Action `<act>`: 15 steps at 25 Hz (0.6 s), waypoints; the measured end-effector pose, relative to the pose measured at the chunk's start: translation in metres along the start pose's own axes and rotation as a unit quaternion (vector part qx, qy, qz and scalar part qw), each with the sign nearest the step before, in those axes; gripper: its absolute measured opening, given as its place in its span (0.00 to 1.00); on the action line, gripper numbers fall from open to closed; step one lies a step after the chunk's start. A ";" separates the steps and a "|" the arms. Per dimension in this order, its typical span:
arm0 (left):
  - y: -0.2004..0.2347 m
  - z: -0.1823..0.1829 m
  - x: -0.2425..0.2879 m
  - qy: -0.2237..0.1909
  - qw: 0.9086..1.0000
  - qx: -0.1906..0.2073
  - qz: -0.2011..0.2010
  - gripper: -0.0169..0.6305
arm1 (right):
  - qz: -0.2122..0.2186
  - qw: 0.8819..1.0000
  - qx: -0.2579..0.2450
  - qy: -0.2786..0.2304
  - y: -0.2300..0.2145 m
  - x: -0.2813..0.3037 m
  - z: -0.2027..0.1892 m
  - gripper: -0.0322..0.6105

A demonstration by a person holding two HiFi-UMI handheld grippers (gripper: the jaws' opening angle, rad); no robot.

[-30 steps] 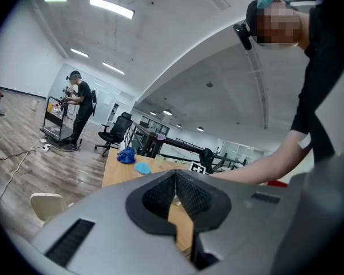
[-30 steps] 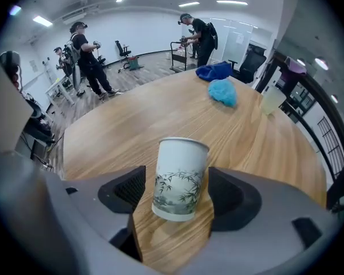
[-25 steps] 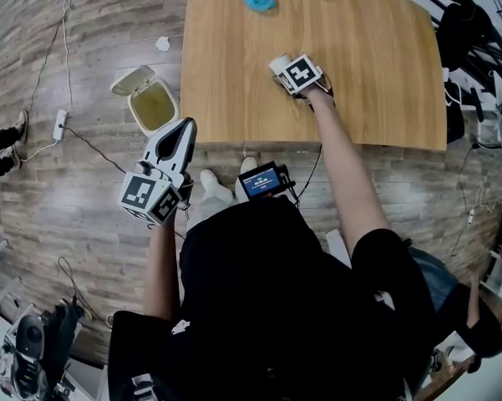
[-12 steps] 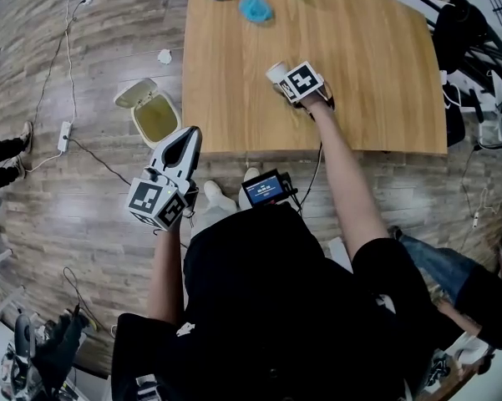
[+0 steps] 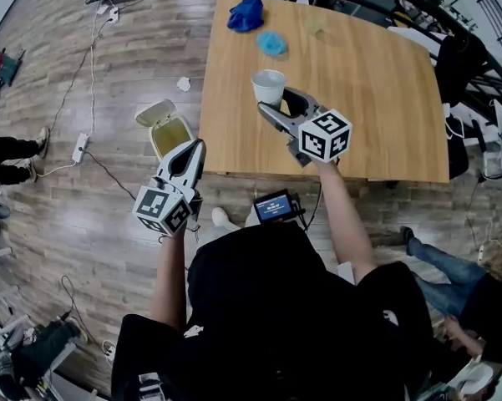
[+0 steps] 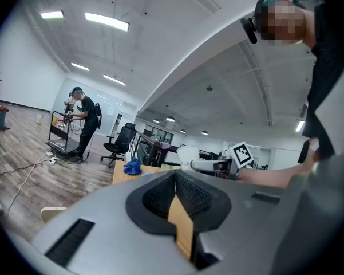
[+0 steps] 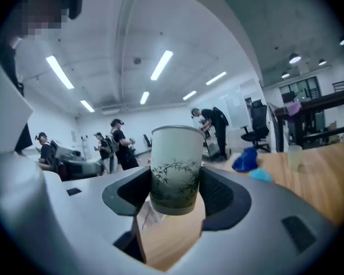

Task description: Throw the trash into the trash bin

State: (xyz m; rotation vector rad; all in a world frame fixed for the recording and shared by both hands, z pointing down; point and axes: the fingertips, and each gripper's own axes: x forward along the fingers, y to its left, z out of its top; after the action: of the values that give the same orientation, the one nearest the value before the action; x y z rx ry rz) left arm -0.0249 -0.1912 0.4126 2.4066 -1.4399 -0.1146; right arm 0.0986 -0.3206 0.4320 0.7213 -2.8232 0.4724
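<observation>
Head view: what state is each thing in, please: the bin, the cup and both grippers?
trash bin: lid open.
paper cup: upright, held above the table.
right gripper: jaws just closed, shut on the paper cup.
left gripper: shut, empty.

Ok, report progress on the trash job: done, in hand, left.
Done: nothing I can confirm; the open cream trash bin on the floor shows no clear contents. In hand: the right hand-held gripper, jaws just closed, grips the white bamboo-print paper cup. Left: bin that cup, then the dark blue crumpled wad and light blue wad on the wooden table.
</observation>
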 end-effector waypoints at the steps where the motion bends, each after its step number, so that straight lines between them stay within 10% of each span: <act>1: 0.000 0.003 -0.002 -0.003 1.000 0.003 0.002 0.04 | 0.019 0.999 -0.010 -0.034 0.018 -0.006 0.018 0.46; 6: -0.009 0.020 -0.004 -0.015 0.999 0.029 0.003 0.04 | 0.079 0.983 -0.077 -0.147 0.093 -0.050 0.075 0.46; 15: -0.010 0.026 -0.018 -0.021 0.998 0.052 0.016 0.04 | 0.100 0.979 -0.086 -0.155 0.111 -0.039 0.075 0.46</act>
State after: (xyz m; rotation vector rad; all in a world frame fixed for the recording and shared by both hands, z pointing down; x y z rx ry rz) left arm -0.0314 -0.1773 0.3830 2.4759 -1.5377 -0.0852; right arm 0.0697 -0.2381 0.3238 0.5164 -3.1957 0.1476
